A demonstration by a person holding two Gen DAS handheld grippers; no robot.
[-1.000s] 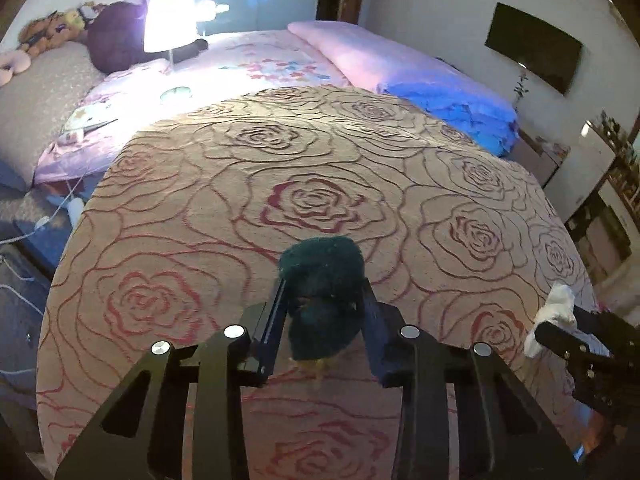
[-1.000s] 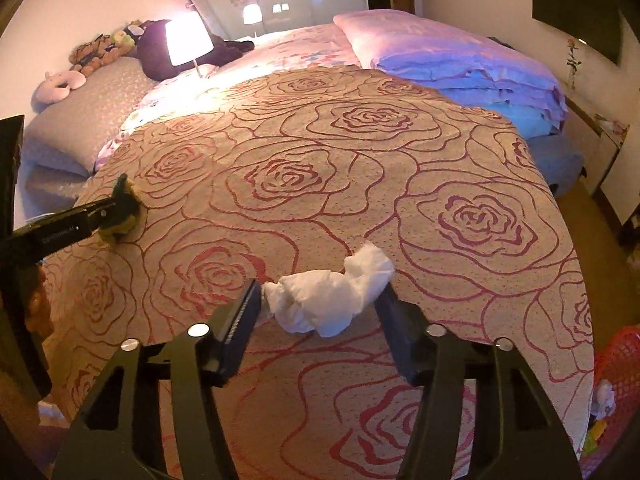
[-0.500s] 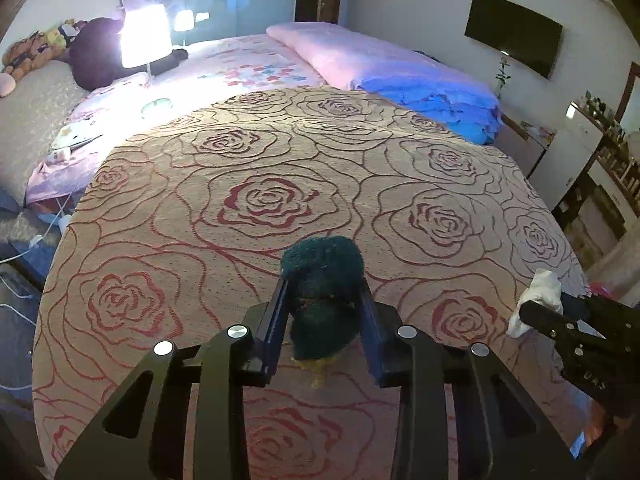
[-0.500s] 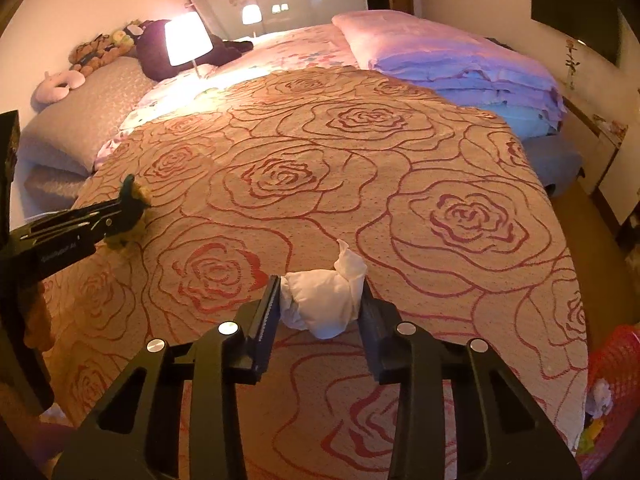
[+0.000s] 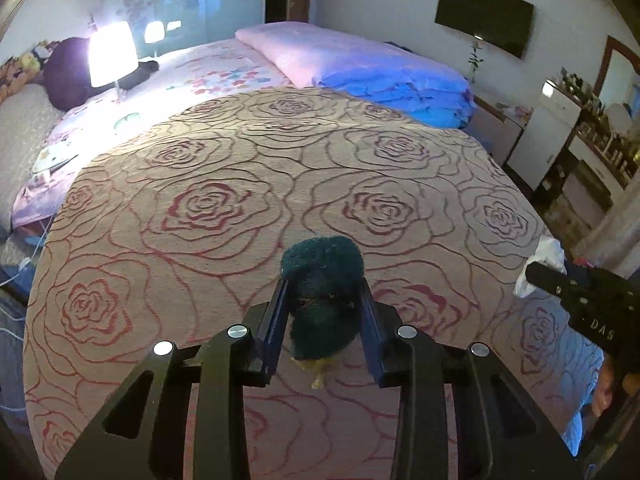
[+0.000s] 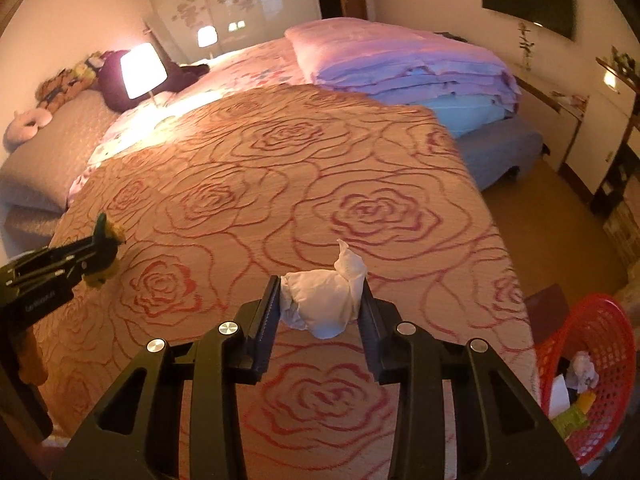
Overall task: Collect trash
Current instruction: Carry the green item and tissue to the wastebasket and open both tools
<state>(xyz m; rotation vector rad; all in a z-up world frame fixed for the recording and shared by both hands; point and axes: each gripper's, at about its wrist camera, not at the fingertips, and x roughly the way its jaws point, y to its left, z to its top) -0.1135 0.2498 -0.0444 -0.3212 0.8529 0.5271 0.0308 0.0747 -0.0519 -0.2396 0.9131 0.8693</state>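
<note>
My left gripper (image 5: 322, 300) is shut on a dark green scouring sponge (image 5: 322, 276) with a yellow underside, held above the rose-patterned bedspread (image 5: 224, 208). My right gripper (image 6: 320, 300) is shut on a crumpled white tissue (image 6: 320, 300), also lifted above the bedspread (image 6: 360, 208). The right gripper with the tissue (image 5: 540, 264) shows at the right edge of the left wrist view. The left gripper with the sponge (image 6: 105, 250) shows at the left of the right wrist view. A red mesh basket (image 6: 604, 328) with trash in it stands on the floor at the lower right.
Folded pink and blue quilts (image 6: 408, 64) lie at the far end of the bed. A lit lamp (image 5: 112, 54) and plush toys (image 6: 64, 84) sit at the far left. A white cabinet (image 5: 544, 132) and a wall TV (image 5: 484, 16) are on the right.
My right gripper closed on the tissue and lifted it, turning right so the red basket came into view. My left gripper kept holding the sponge and rose a little.
</note>
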